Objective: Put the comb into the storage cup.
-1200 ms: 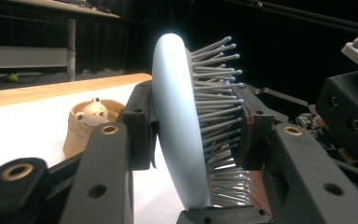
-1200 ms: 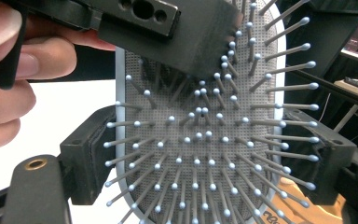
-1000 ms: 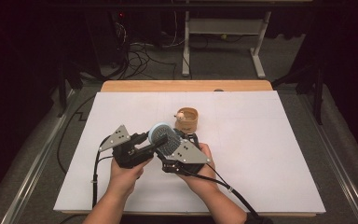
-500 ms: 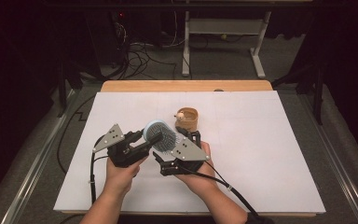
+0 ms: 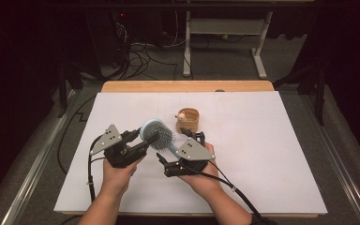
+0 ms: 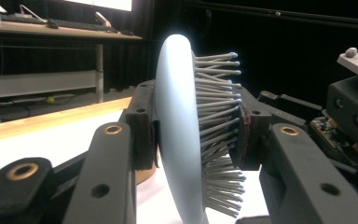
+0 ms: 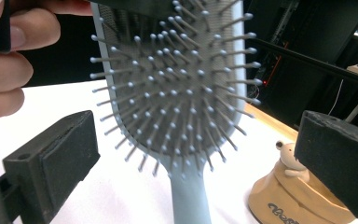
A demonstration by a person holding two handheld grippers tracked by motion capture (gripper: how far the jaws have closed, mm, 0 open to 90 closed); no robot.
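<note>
White table (image 5: 272, 154): left tool (image 5: 146, 141) clamps hairbrush (image 5: 158, 133) head.

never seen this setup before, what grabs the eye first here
A pale blue hairbrush held up over the middle of the white table, the left gripper clamped across its head, bristles facing the open right gripper. Behind it stands a small tan cup with a little animal figure.
</note>
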